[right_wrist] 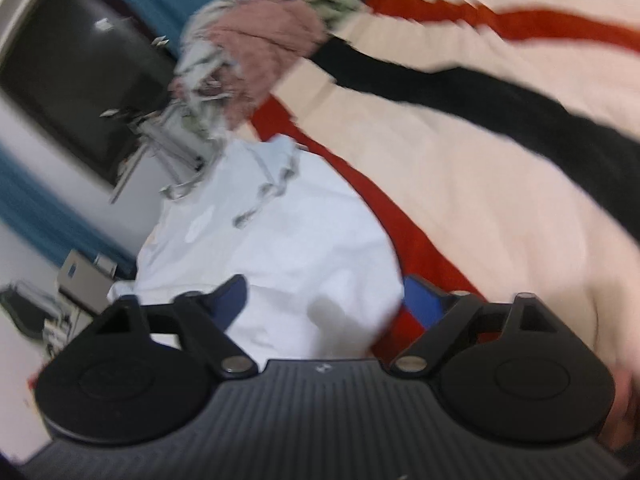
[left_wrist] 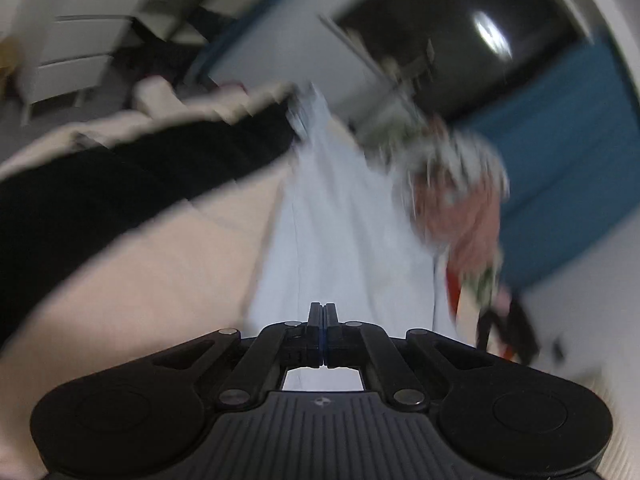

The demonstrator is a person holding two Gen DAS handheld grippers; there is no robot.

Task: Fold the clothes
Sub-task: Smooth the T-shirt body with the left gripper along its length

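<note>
The pale blue garment [left_wrist: 344,216] is thin woven stuff imo, prob a shirt or similar, light and floppy w/ zero stiffness, so it'll sag and slide wherever it isn't pinched; best hold is a hem or corner, not the middle of the panel, and two spread-out pinch points to keep an edge straight for a fold. In the left wrist view the left gripper [left_wrist: 324,312] has its jaws together, and the cloth runs straight ahead from the tips and away up the frame like it's being pulled taut, so I'd judge it's clamped on an edge of the garment, tho the actual pinch is hidden by the fingers. The right gripper [right_wrist: 324,300] has its jaws wide apart, blue pads showing on both sides, and the pale fabric [right_wrist: 280,248] lies right between and ahead of them, bunched a bit; can't tell if either pad actually touches it, nothing is gripped. Everything sits on a cream bedspread w/ black and red stripes [right_wrist: 460,184], which shows right of the right jaws and left of the left ones. Beyond the garment's far end there's a heap of other clothes, pinkish and grey-white [right_wrist: 256,52], too blurry to name. Both views are motion-smeared btw, so fine details like seams or buttons are a no-go.
</note>
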